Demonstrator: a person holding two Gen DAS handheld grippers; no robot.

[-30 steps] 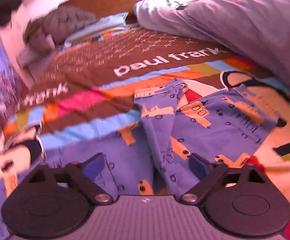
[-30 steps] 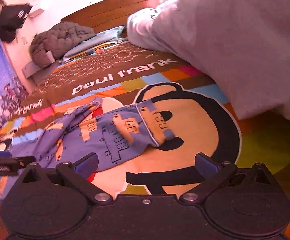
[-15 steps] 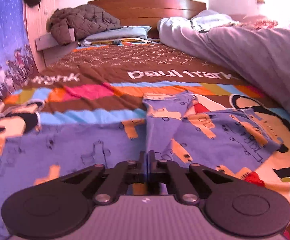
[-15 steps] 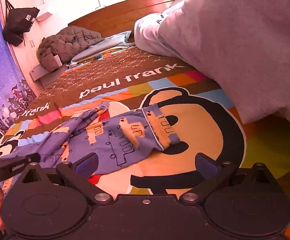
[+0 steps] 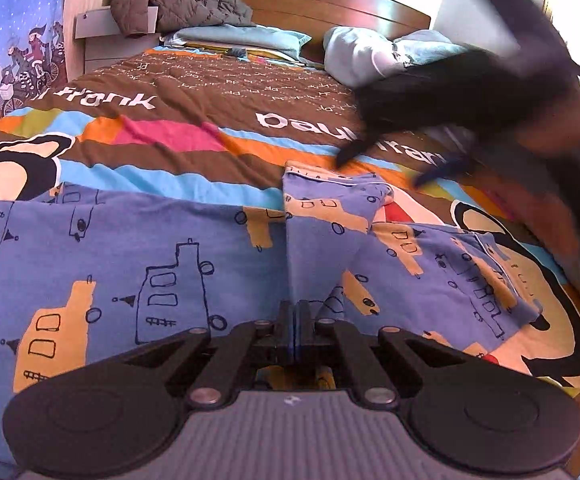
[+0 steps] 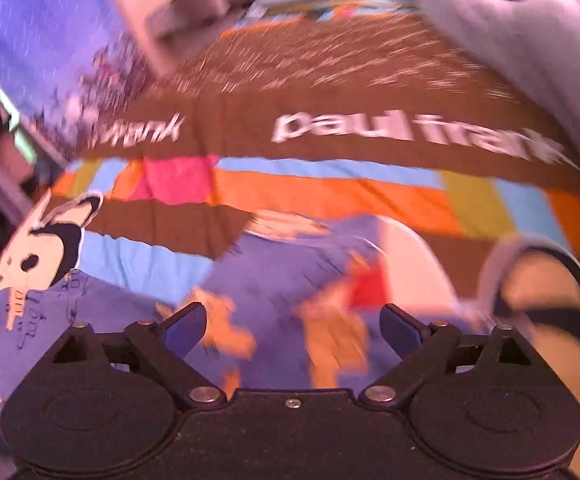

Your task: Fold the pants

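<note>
Blue printed cotton pants [image 5: 137, 264] lie crumpled on the bed's striped cartoon bedspread [image 5: 177, 136], near its foot edge. Left gripper [image 5: 294, 320] has just clamped shut on a raised fabric fold; right gripper [image 6: 293, 330] swung across, jaws narrowing, empty. Fold can start.

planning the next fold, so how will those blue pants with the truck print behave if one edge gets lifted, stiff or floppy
Probably floppy: the pants lie in soft creases on the bedspread, and a ridge of cloth rises into the shut left tool. Likely light, since that thin pinch holds the ridge up. The rest would probably drag and bunch rather than lift flat.
</note>
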